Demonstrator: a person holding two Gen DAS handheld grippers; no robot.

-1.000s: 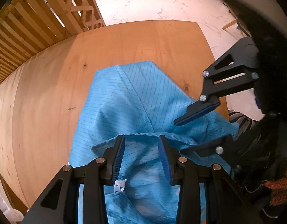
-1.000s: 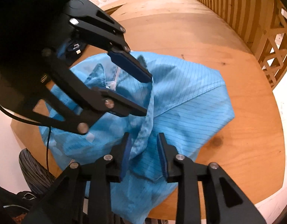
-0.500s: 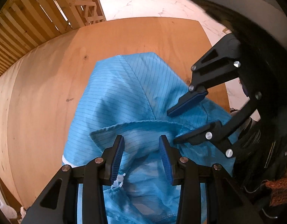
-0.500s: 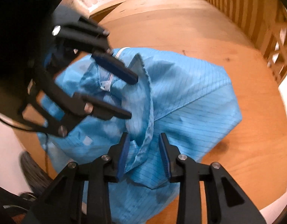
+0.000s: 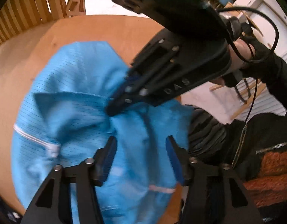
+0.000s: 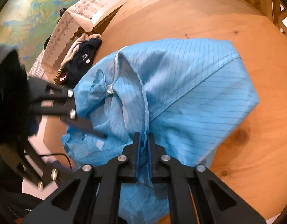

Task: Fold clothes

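Observation:
A light blue, thin-striped garment with a white zipper lies crumpled on the round wooden table. My right gripper is shut on a raised hem fold near the garment's middle; in the left wrist view the right gripper pinches that fold from above. My left gripper hovers over the near part of the garment, its jaws opening, with cloth under and between the fingers but not pressed. In the right wrist view the left gripper stands at the garment's left edge.
A pile of dark and beige clothes sits at the table's far left edge, beside a lace-covered stand. A wooden slatted screen borders the table. A person's hand and dark sleeve hold the right gripper.
The right gripper's jaws closed onto the hem fold and sank a little. The left gripper let go of the cloth, widened its jaws and slid sideways across the garment.

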